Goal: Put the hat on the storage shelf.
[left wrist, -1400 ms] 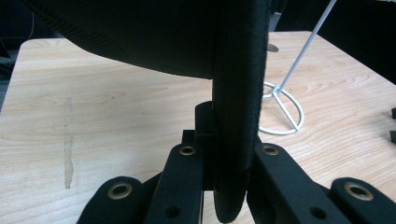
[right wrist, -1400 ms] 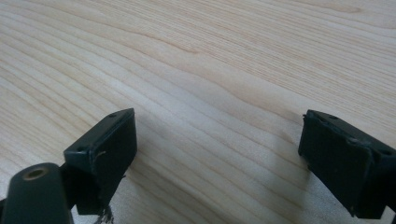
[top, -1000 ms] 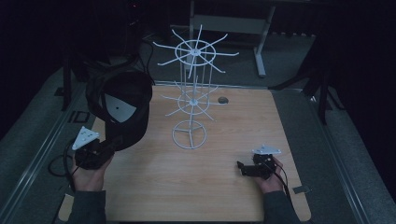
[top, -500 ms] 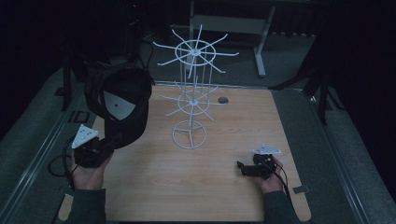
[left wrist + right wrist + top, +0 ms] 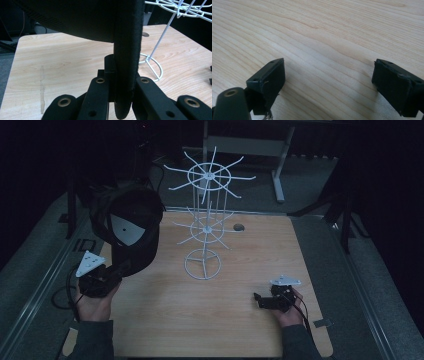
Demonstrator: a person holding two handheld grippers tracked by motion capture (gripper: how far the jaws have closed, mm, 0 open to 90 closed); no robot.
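In the high view, the left gripper [image 5: 117,270] sits at the left edge of the wooden table [image 5: 165,320], clamped on the brim of a black baseball cap [image 5: 131,227] that is held up above the table's left side, its inside with a pale lining patch facing the camera. To the cap's right a white wire display rack [image 5: 204,227] stands on a ring base near the middle of the table, with two tiers of spokes, and the cap is near it but apart from it. The right gripper [image 5: 260,300] lies low at the table's right front, well apart from the cap and the rack, with the person's hand behind it. In the left gripper view, the two black jaws are pressed against either side of the cap's brim [image 5: 127,62], which stands edge-on between them, the dark crown spreading overhead; the rack's base ring [image 5: 152,66] rests on the wood off to the right. In the right gripper view, the jaws stand wide apart with nothing between them, hovering just over bare wood grain [image 5: 332,37].
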